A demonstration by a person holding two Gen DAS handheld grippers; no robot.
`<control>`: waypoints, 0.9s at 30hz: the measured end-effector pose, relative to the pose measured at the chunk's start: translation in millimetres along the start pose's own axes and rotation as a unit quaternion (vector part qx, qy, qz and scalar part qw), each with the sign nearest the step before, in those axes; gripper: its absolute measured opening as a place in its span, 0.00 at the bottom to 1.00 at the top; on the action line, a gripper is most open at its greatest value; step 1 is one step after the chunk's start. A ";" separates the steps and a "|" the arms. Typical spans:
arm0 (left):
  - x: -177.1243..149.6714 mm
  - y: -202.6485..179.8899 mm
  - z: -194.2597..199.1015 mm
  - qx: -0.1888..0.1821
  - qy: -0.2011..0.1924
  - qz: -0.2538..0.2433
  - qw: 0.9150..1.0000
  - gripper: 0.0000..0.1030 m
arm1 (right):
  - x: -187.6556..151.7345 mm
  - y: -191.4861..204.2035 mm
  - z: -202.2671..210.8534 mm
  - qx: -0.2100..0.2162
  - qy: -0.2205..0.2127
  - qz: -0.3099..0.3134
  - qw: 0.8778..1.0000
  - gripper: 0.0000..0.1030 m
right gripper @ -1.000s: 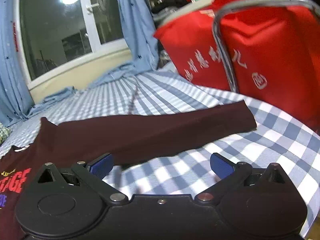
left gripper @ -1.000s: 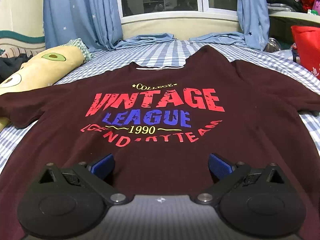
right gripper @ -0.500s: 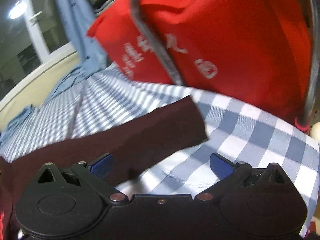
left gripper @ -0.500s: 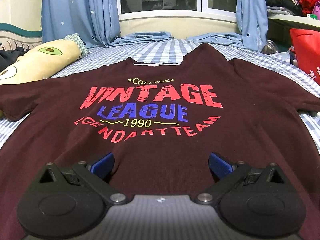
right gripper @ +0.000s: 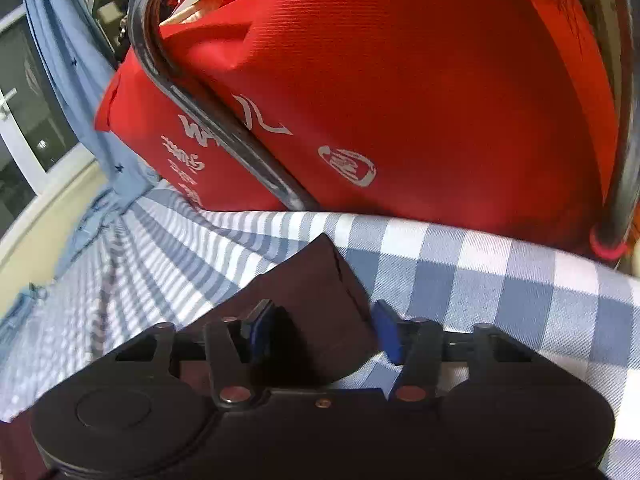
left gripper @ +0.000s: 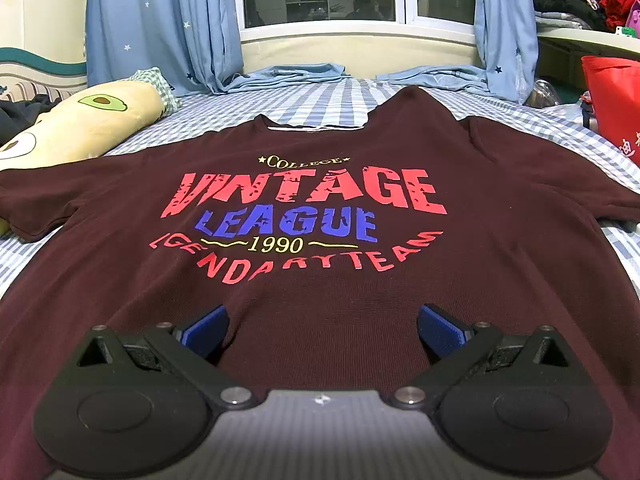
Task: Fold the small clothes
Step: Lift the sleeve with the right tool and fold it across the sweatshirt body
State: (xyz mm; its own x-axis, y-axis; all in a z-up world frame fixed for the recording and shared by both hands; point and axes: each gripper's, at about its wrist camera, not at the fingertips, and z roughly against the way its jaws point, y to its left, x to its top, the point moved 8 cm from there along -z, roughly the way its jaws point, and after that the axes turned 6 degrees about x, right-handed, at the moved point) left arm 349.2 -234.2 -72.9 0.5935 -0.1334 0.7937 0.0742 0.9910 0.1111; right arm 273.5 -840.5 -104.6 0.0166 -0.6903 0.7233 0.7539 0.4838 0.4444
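Observation:
A dark maroon T-shirt [left gripper: 320, 288] with a red and blue "VINTAGE LEAGUE 1990" print lies flat, face up, on a blue-and-white checked bed sheet [left gripper: 328, 100]. My left gripper [left gripper: 322, 326] is open and empty, low over the shirt's lower middle. In the right wrist view the shirt's right sleeve end [right gripper: 316, 292] lies between the blue pads of my right gripper [right gripper: 320, 330]. The jaws stand partly closed around the sleeve cuff, with a gap still showing at the right pad.
A red fabric bag [right gripper: 380, 92] with a metal frame stands right behind the sleeve, close to my right gripper. A yellow avocado-print pillow [left gripper: 80, 124] lies at the left. Blue curtains [left gripper: 160, 24] and a window are at the back.
My right gripper moved forward onto the sleeve end and its jaws narrowed around the cuff. My left gripper moved slightly closer over the shirt and stayed open.

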 end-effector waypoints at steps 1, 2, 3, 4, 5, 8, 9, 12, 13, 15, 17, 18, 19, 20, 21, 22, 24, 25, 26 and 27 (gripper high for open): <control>-0.1 0.0 0.0 0.000 0.000 0.000 1.000 1.00 | 0.2 1.6 0.2 -0.007 -0.002 0.010 1.000 0.41; 0.1 0.1 -0.1 0.000 0.001 0.001 1.000 1.00 | 0.6 2.4 0.8 -0.018 -0.004 0.020 1.000 0.28; 0.1 0.6 -0.4 -0.001 0.002 0.001 1.000 1.00 | 1.5 2.9 2.9 -0.023 -0.007 0.025 0.999 0.23; 0.6 1.1 -0.6 -0.002 0.003 0.001 1.000 1.00 | 3.0 3.7 6.0 -0.019 -0.010 0.025 0.999 0.21; 1.4 1.6 -0.9 -0.004 0.005 0.001 1.000 0.99 | 5.0 5.6 9.7 -0.014 -0.013 0.027 0.999 0.18; 5.3 5.7 0.3 -0.015 0.013 0.012 1.000 0.99 | 12.0 18.9 27.5 -0.003 -0.033 0.052 0.998 0.13; 6.3 6.8 1.8 -0.019 0.014 0.015 1.000 0.99 | 15.0 27.1 36.3 0.004 -0.042 0.062 0.997 0.12; 11.1 14.4 11.0 -0.031 0.013 0.034 0.999 0.99 | 23.7 61.0 65.6 0.036 -0.072 0.097 0.992 0.12; 13.0 17.0 15.0 -0.033 0.011 0.040 0.999 0.99 | 26.1 75.7 76.3 0.048 -0.081 0.112 0.989 0.12; 16.9 23.4 24.8 -0.035 0.007 0.048 0.998 0.99 | 28.1 106.0 97.0 0.080 -0.092 0.139 0.983 0.11; 21.9 29.3 35.2 -0.038 0.000 0.048 0.998 0.99 | 24.6 149.4 123.5 0.126 -0.104 0.175 0.971 0.11; 24.6 33.2 41.0 -0.038 -0.006 0.048 0.998 0.99 | 22.9 166.0 133.6 0.143 -0.109 0.188 0.966 0.11; 27.3 37.1 45.9 -0.036 -0.012 0.049 0.998 0.99 | 17.3 190.8 148.8 0.170 -0.114 0.207 0.957 0.10; 29.9 43.0 51.7 -0.033 -0.019 0.054 0.998 0.99 | 12.1 210.6 159.6 0.192 -0.116 0.220 0.949 0.10; 32.3 48.4 56.3 -0.030 -0.025 0.059 0.997 0.99 | 4.5 233.0 173.1 0.221 -0.116 0.234 0.940 0.10; 35.3 55.5 60.8 -0.028 -0.030 0.067 0.997 0.99 | -3.0 251.3 186.5 0.245 -0.117 0.244 0.931 0.10; 39.2 72.6 68.3 -0.019 -0.037 0.086 0.995 0.99 | -20.8 288.0 210.2 0.290 -0.113 0.263 0.913 0.10; 40.9 81.0 70.8 -0.015 -0.039 0.095 0.995 0.99 | -29.6 305.4 219.4 0.309 -0.109 0.270 0.905 0.10; 41.7 90.5 73.1 -0.010 -0.040 0.103 0.994 0.99 | -40.5 322.9 227.3 0.326 -0.104 0.278 0.897 0.10; 42.5 100.3 74.9 -0.005 -0.043 0.110 0.993 0.99 | -49.0 335.5 235.1 0.338 -0.100 0.285 0.891 0.10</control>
State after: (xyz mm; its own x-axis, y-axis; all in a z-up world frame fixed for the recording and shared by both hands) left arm 321.8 -141.0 16.8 0.5262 0.0864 0.8460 -0.0414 0.9963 -0.0760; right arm 371.3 -517.9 133.4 0.1014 -0.1515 0.9832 0.0905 0.9856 0.1425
